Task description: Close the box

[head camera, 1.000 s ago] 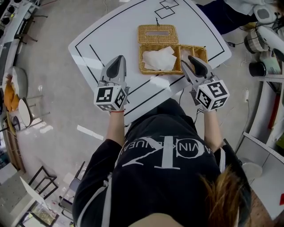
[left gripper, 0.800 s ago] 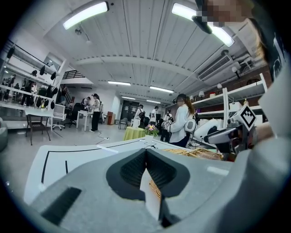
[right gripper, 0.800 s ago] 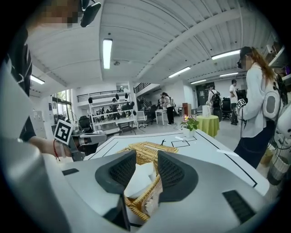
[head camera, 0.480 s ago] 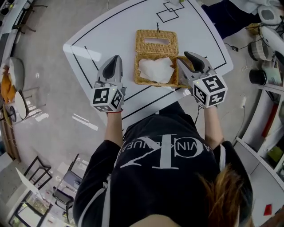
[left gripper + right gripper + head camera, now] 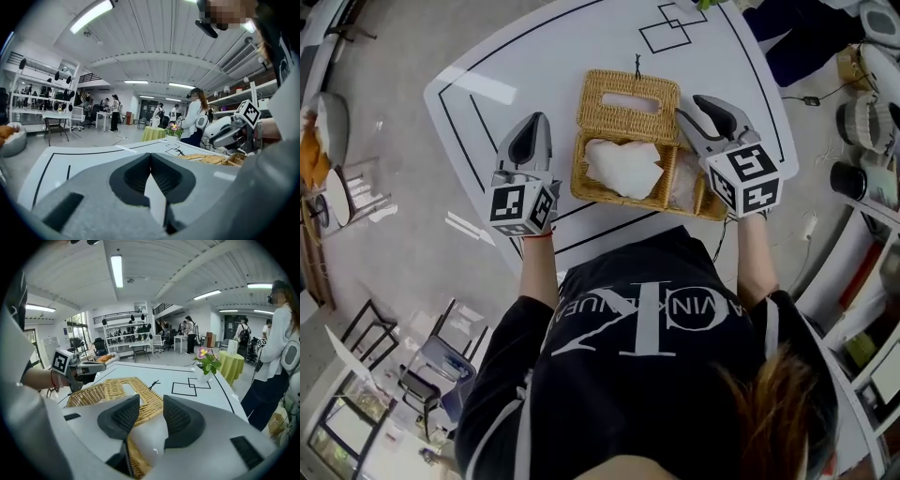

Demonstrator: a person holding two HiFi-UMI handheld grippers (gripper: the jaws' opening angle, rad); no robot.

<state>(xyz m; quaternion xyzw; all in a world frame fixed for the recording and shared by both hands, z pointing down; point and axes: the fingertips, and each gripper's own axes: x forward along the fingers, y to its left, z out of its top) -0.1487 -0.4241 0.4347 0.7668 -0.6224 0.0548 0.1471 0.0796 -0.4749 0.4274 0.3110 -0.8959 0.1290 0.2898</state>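
Box [image 5: 617, 199]: woven wicker, standing about the middle of the white counter [image 5: 534, 66], inside the black lines marked on it. It is not closed. The lid [image 5: 628, 94], which has a slot cut in it, lies folded back flat on the far side of the box. White tissue [image 5: 623, 167] fills the open body. A narrower wicker section [image 5: 701, 202] adjoins the right side of the box. It holds something pale that I cannot identify.

Left claw [image 5: 534, 120]: just beside the box's left wall, apart from it and over bare counter, pointing away from the person. In the left gripper view the two dark pads meet at their tips. The claw is clenched with nothing between the pads and touches nothing.

Right claw [image 5: 703, 105]: at the box's right side, with its tip next to the lid's right edge, above the narrow section. In the right gripper view the pads stand clearly apart and have just opened a little further. Nothing is clamped between them. The wicker lid shows through the gap beyond the pads, and a pale sheet lies lower in the gap. I cannot tell from any view whether the tips touch the wicker.
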